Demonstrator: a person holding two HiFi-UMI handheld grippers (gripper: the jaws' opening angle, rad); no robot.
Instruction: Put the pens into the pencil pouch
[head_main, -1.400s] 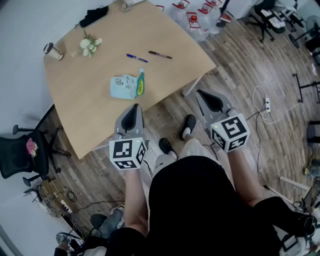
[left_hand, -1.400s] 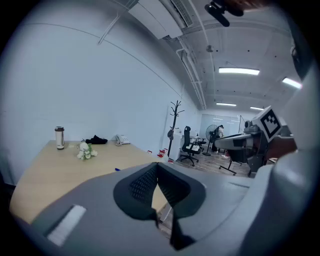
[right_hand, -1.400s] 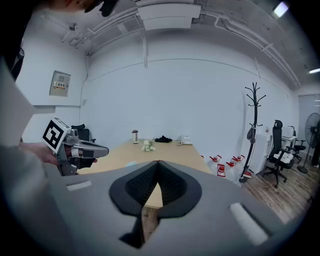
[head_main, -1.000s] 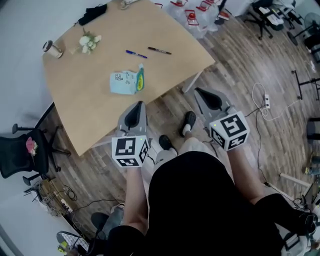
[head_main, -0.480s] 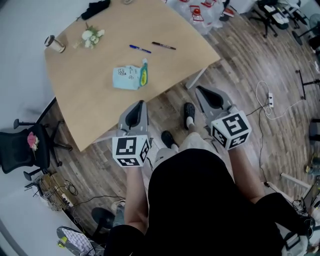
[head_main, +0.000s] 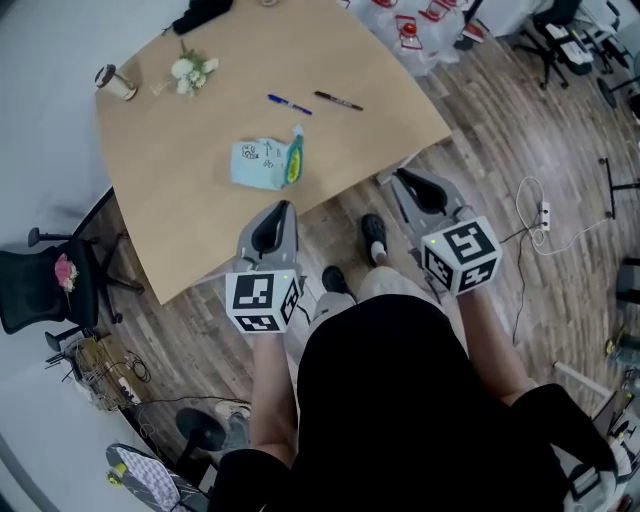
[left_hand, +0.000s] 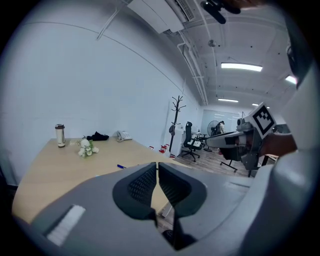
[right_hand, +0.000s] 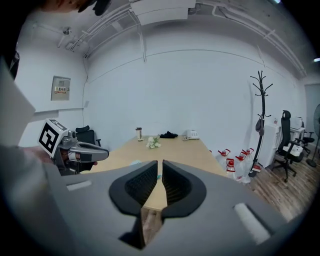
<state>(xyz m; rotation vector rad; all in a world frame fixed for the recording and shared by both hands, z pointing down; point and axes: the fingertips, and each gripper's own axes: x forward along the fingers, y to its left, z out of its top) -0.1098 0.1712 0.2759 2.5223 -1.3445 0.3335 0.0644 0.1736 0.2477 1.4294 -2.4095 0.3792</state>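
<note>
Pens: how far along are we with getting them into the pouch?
Nothing done: the blue pen and dark pen lie on the table, apart from the pencil pouch. In hand: nothing. The left gripper, jaws just opening but nearly together, is empty; the right gripper is shut, empty. To do: both pens.

The left gripper (left_hand: 157, 167) fills the near field. Its jaws stand almost together, with a thin slit at the tips; they have just opened slightly, with nothing between them. Beyond lies a wooden table (left_hand: 55, 167). At its far end are a flask (left_hand: 60, 135), flowers (left_hand: 86, 148), a black item (left_hand: 97, 136) and a telephone (left_hand: 123, 135). A blue pen (left_hand: 121, 166) lies nearer. The right gripper (left_hand: 212, 142) hangs at right.
</note>
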